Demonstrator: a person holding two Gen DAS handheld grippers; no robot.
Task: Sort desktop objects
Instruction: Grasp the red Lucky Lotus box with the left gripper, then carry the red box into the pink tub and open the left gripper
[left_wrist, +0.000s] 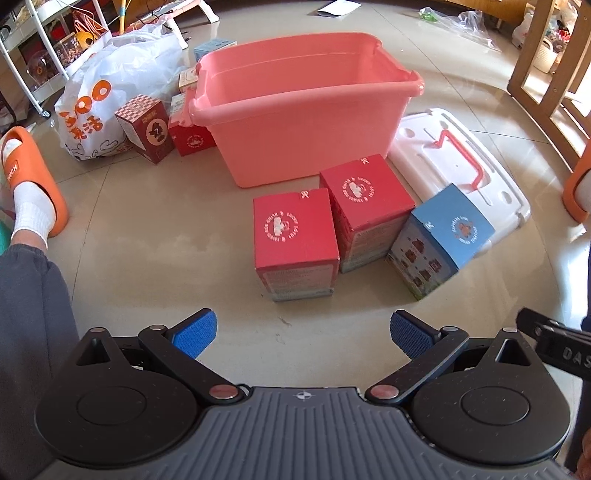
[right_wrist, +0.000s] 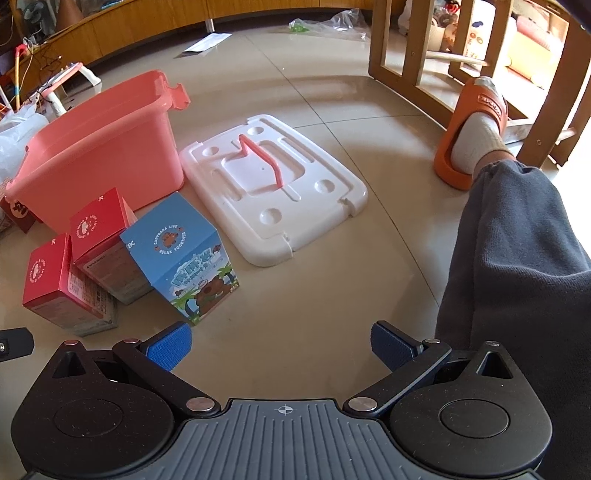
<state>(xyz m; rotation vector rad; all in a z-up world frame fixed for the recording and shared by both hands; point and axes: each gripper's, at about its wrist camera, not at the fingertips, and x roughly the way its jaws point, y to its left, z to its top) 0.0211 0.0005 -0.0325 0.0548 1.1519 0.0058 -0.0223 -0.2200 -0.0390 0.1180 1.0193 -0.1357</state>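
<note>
An empty pink plastic bin (left_wrist: 306, 110) stands on the tiled floor; it also shows in the right wrist view (right_wrist: 96, 147). In front of it stand two red boxes (left_wrist: 295, 240) (left_wrist: 365, 206) and a blue box (left_wrist: 443, 236). In the right wrist view the blue box (right_wrist: 181, 254) stands beside the red boxes (right_wrist: 55, 284) (right_wrist: 103, 236). My left gripper (left_wrist: 303, 334) is open and empty, a short way in front of the nearer red box. My right gripper (right_wrist: 280, 347) is open and empty, to the right of the blue box.
The bin's white lid (left_wrist: 461, 162) (right_wrist: 273, 184) with a pink handle lies right of the bin. More boxes (left_wrist: 147, 129) and a white shopping bag (left_wrist: 110, 85) sit left of the bin. The person's orange slippers (left_wrist: 26, 177) (right_wrist: 472, 129) flank the area. Wooden table legs (right_wrist: 417, 55) stand behind.
</note>
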